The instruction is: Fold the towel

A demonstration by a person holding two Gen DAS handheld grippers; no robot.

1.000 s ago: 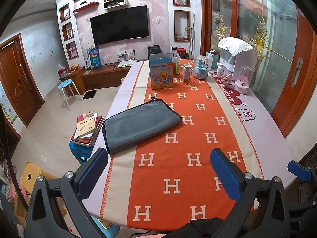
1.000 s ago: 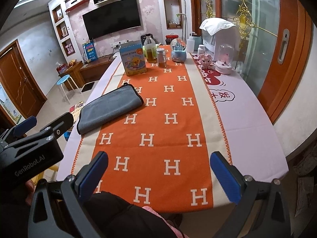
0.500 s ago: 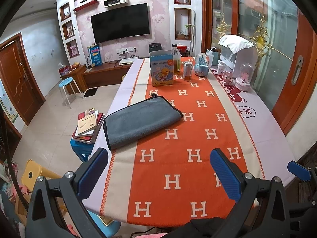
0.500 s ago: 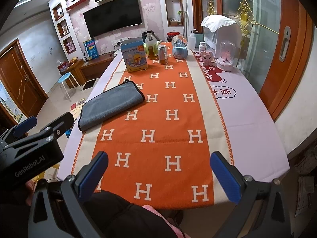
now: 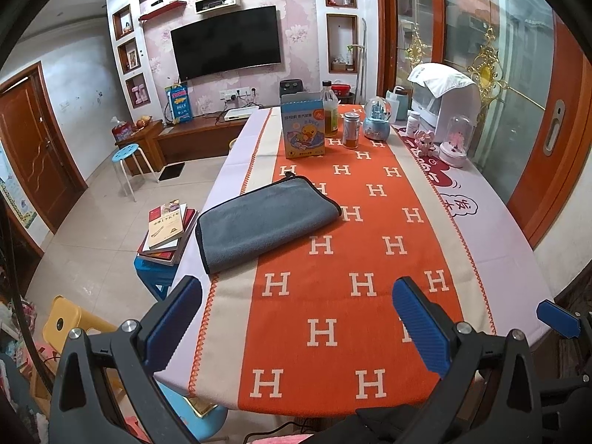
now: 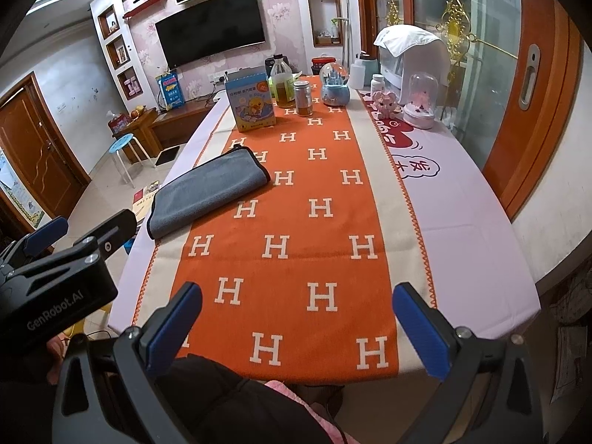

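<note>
Both tongs, left (image 5: 296, 318) and right (image 6: 296, 323), are hanging wide apart, holding nothing. The folded grey towel (image 5: 264, 220) is lying on the counter's (image 5: 499, 244) left side, across the H-patterned runner's (image 5: 355, 259) edge. "GenRobot.AI" is showing on the left tongs' body.

We are seeing each claw, left claw (image 5: 298, 320) and right claw (image 6: 298, 327), wearing ribbed blue pads (image 6: 420, 327) on black arms with silver screws (white "GenRobot.AI" lettering); a dark sleeve (image 6: 229, 388) is showing.
</note>
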